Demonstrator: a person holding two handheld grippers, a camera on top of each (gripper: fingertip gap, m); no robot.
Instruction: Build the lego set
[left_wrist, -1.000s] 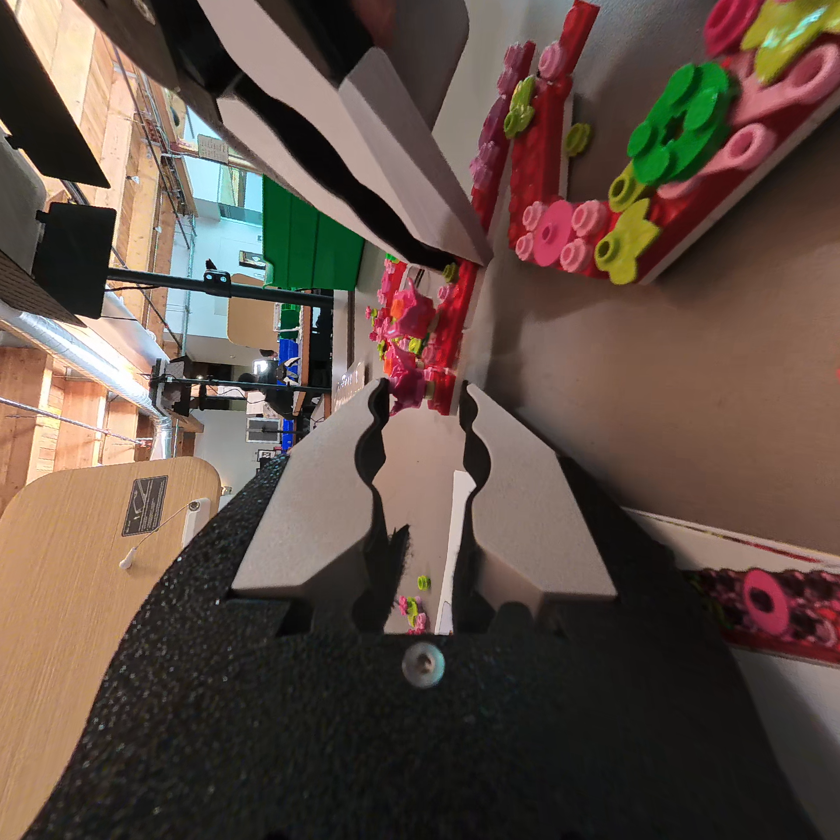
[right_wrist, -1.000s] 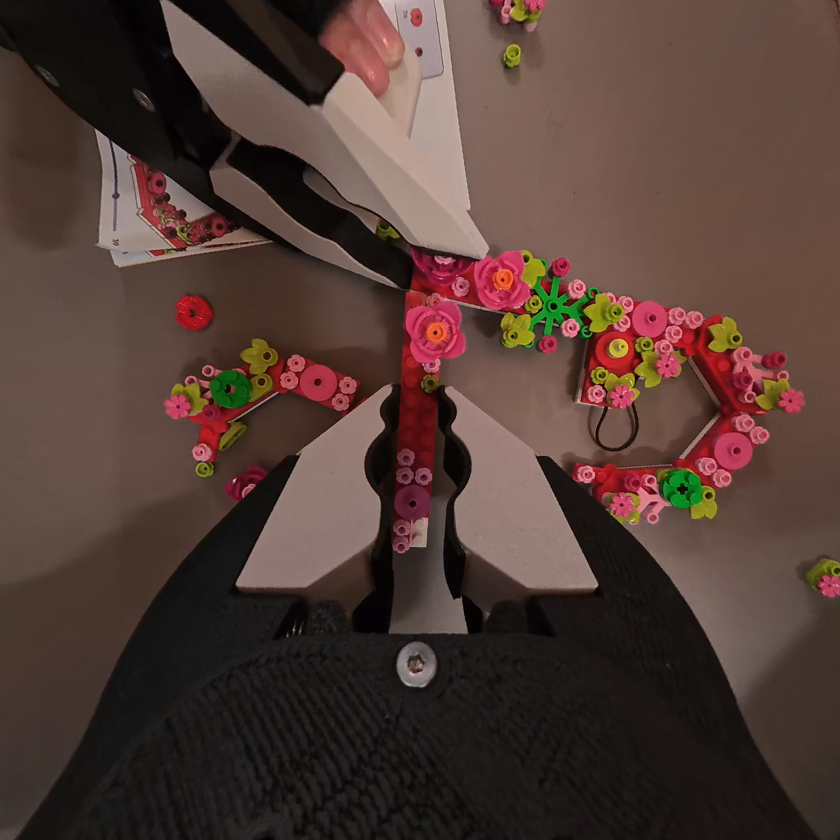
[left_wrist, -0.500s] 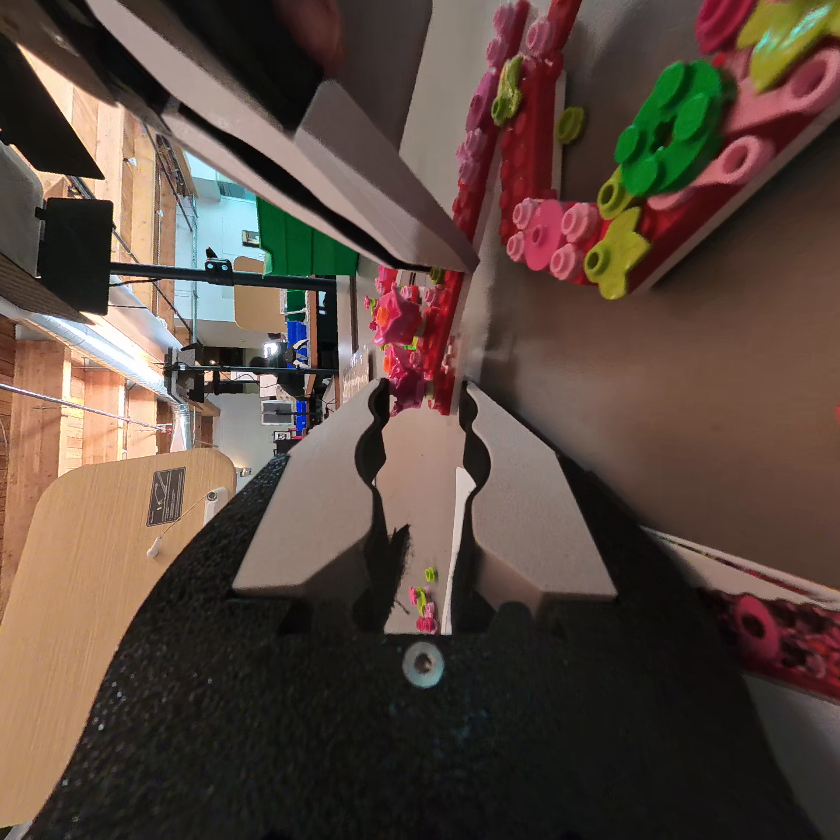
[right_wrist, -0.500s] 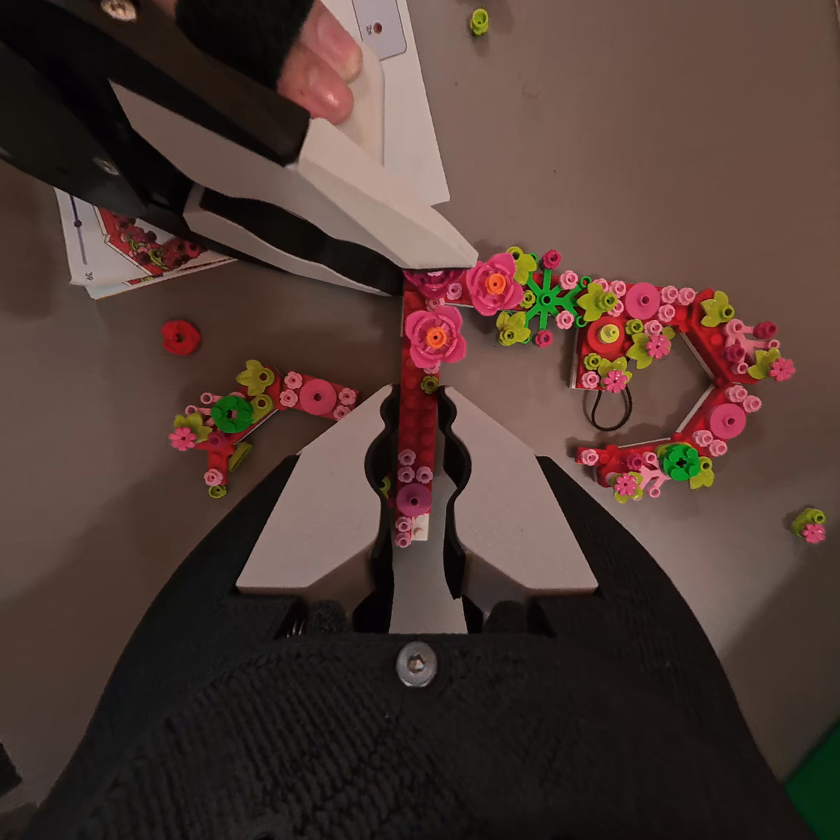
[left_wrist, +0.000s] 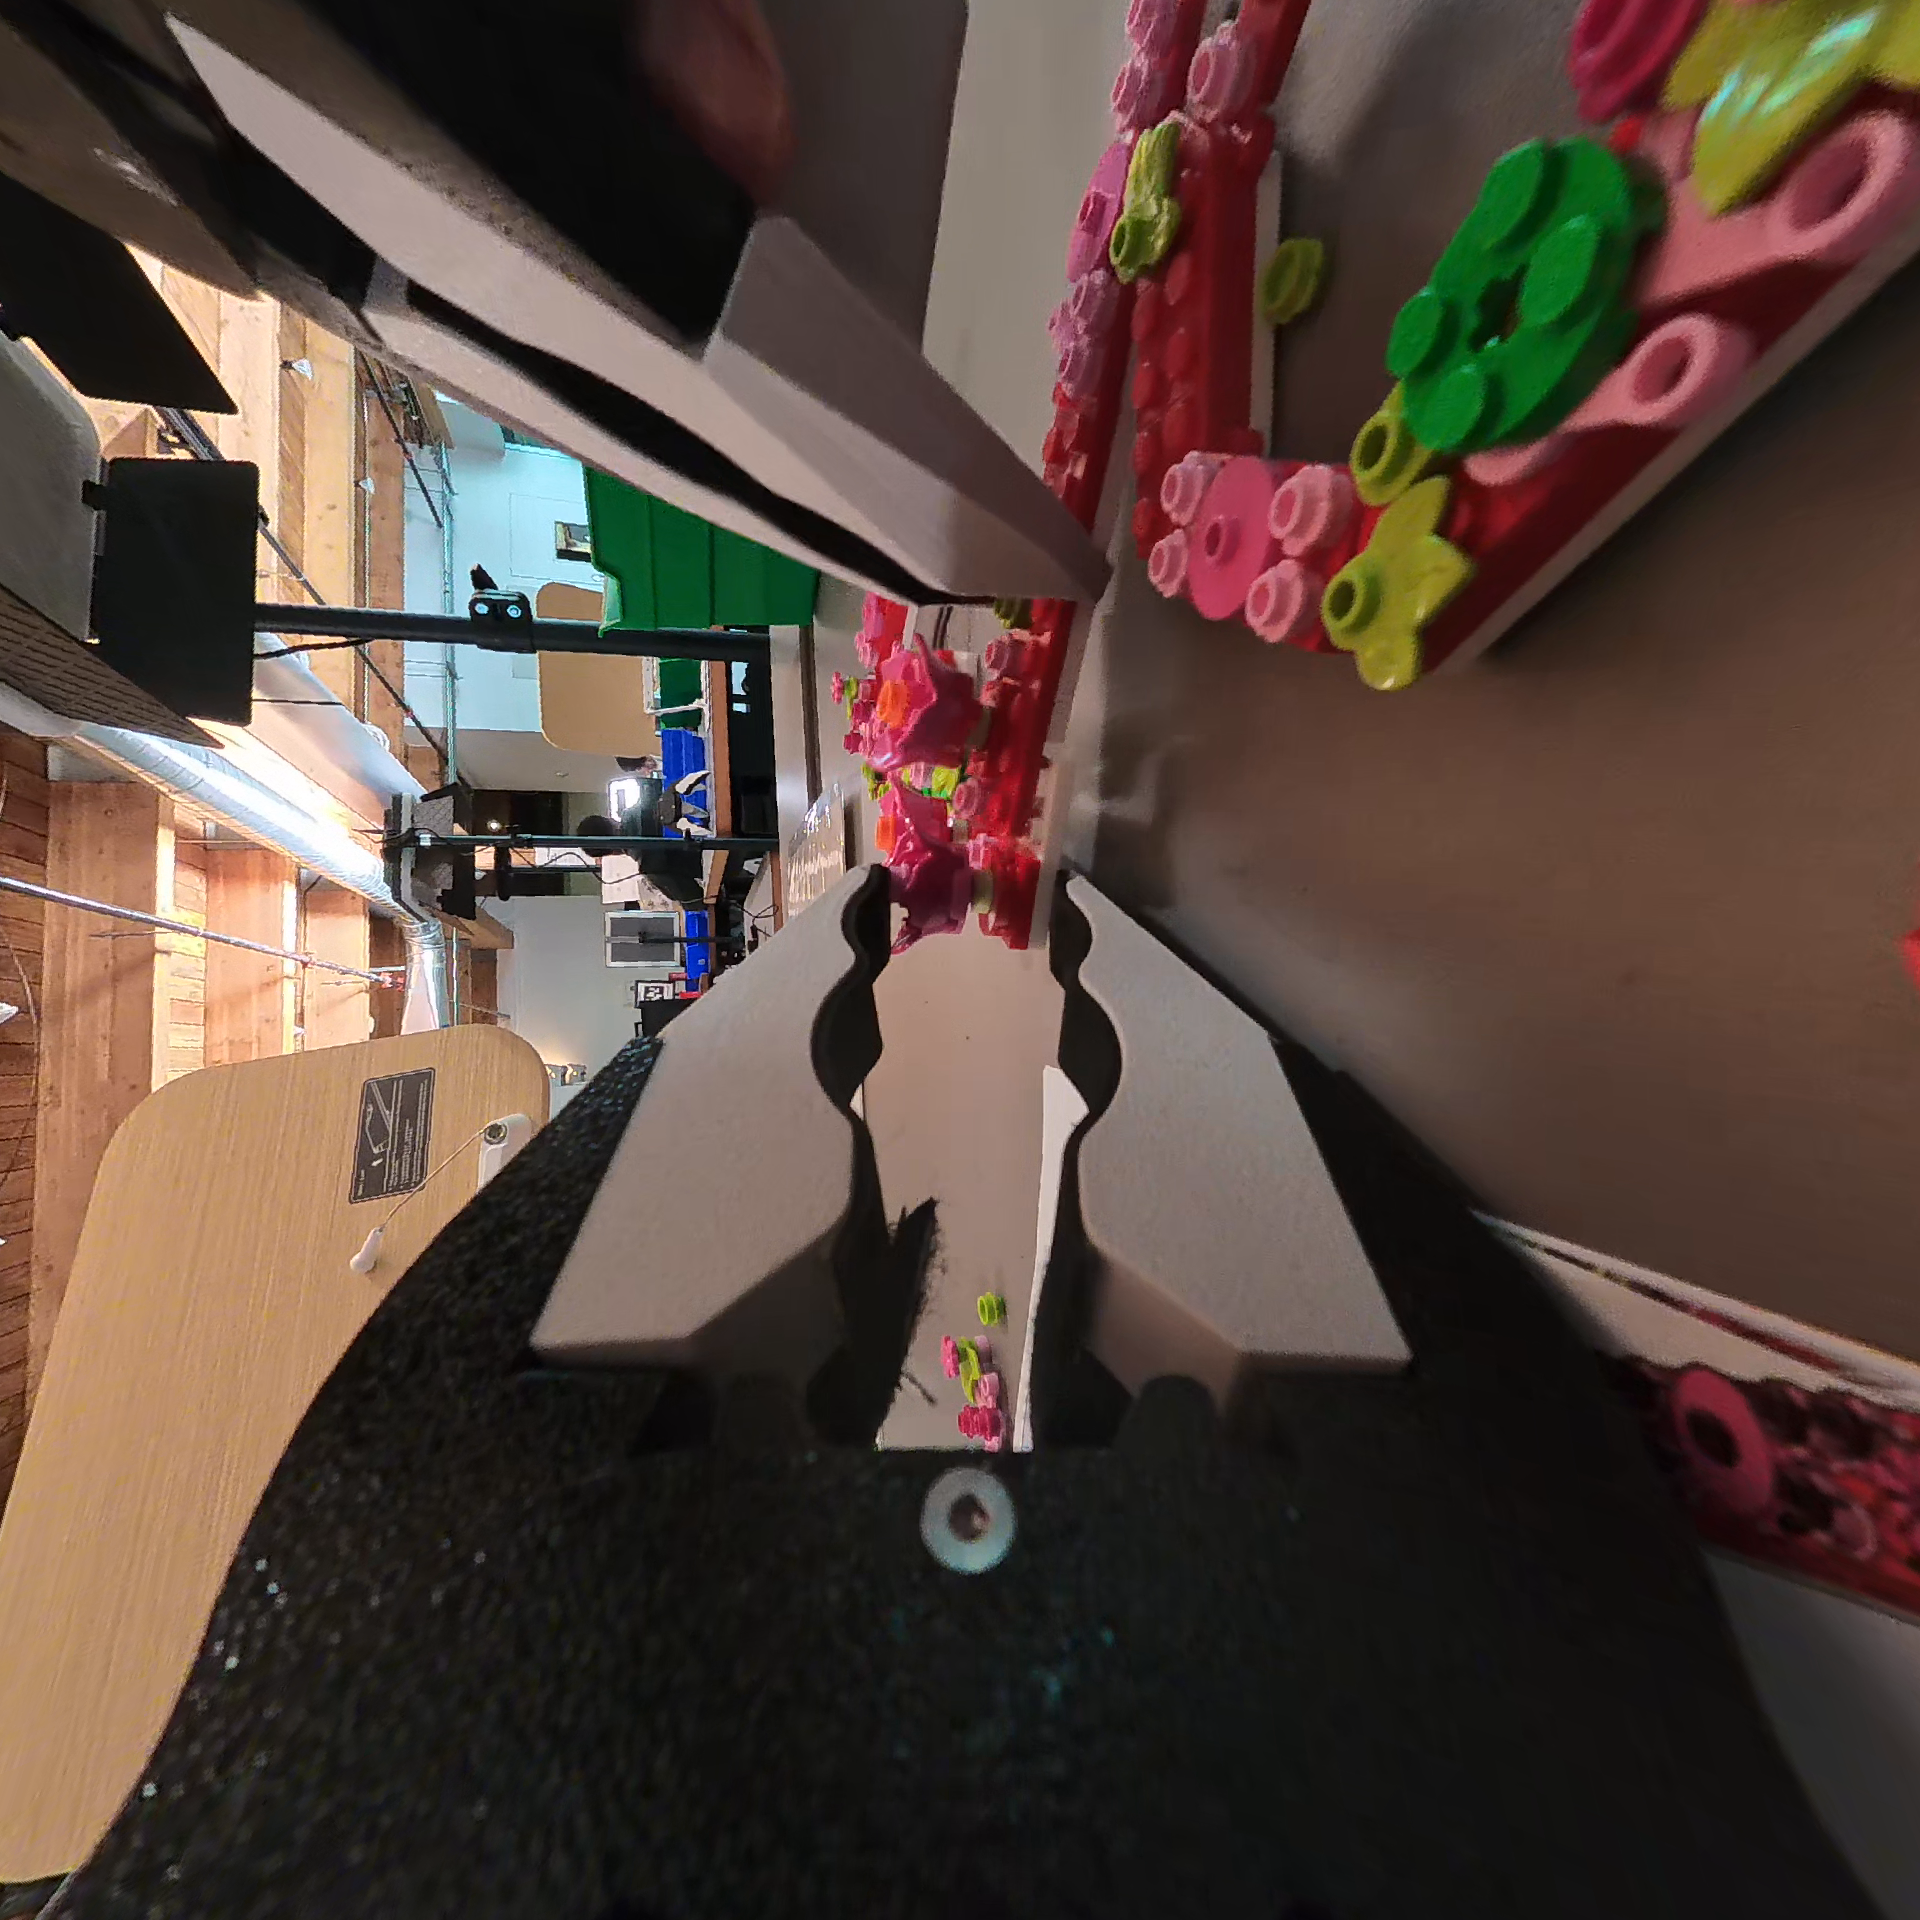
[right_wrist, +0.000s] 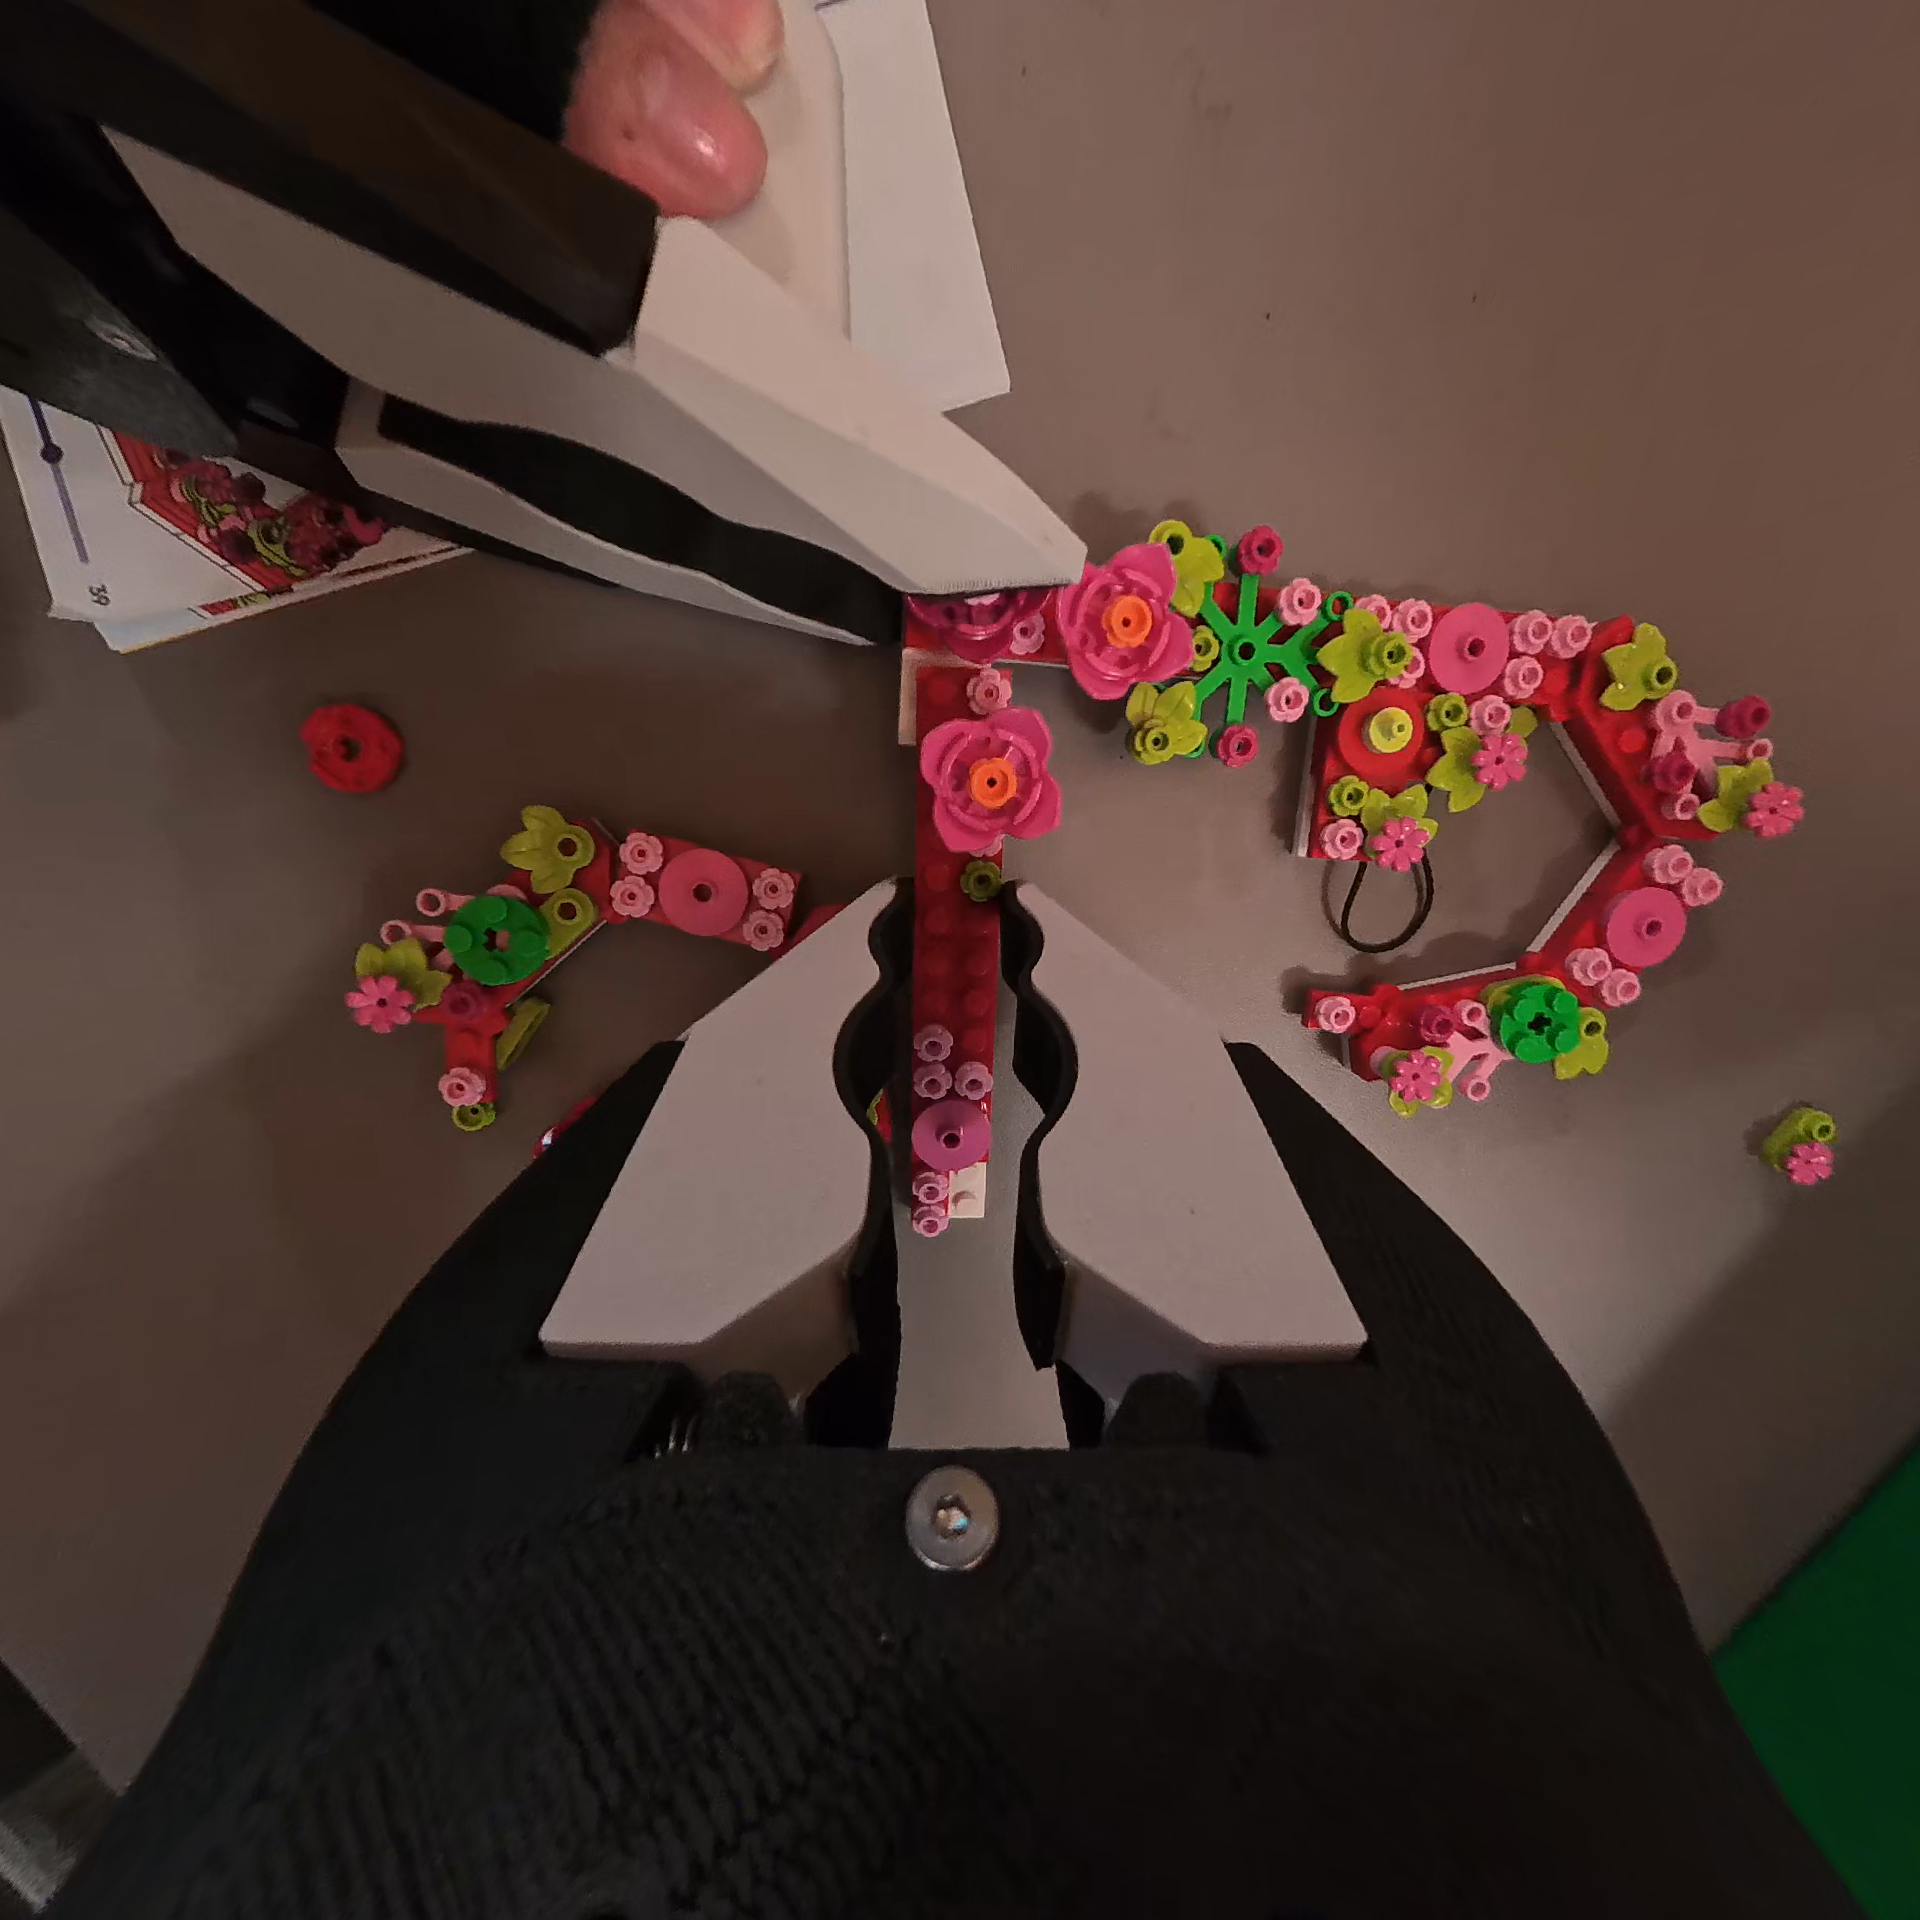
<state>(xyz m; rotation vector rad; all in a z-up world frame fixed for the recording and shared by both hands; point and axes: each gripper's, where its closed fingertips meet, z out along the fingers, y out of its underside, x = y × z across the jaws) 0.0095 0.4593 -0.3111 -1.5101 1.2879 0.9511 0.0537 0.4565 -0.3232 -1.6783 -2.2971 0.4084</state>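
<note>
My right gripper (right_wrist: 956, 888) is shut on a red lego strip (right_wrist: 956, 966) that carries pink flowers. The strip's far end meets the corner of a large red flower assembly (right_wrist: 1455, 665) at a right angle. My left gripper (left_wrist: 971, 883) is turned on its side and shut on that corner (left_wrist: 997, 748), one finger over the magenta flower and one under the plate. In the right wrist view it (right_wrist: 971, 597) comes in from the upper left. The right gripper's tip (left_wrist: 1081, 592) shows in the left wrist view.
A separate curved red piece with a green round (right_wrist: 644, 894) lies left of the strip, and it shows close up in the left wrist view (left_wrist: 1455, 436). An instruction booklet (right_wrist: 208, 540), a red round piece (right_wrist: 351, 736), a black elastic loop (right_wrist: 1382, 914) and a small lime-pink piece (right_wrist: 1806, 1143) lie around. Across from one pair of fingers to the other is roughly 5 cm.
Both grippers keep their hold. The left gripper has tilted flatter and stays at the corner. The right wrist view has drifted slightly, with the strip still against the assembly.
</note>
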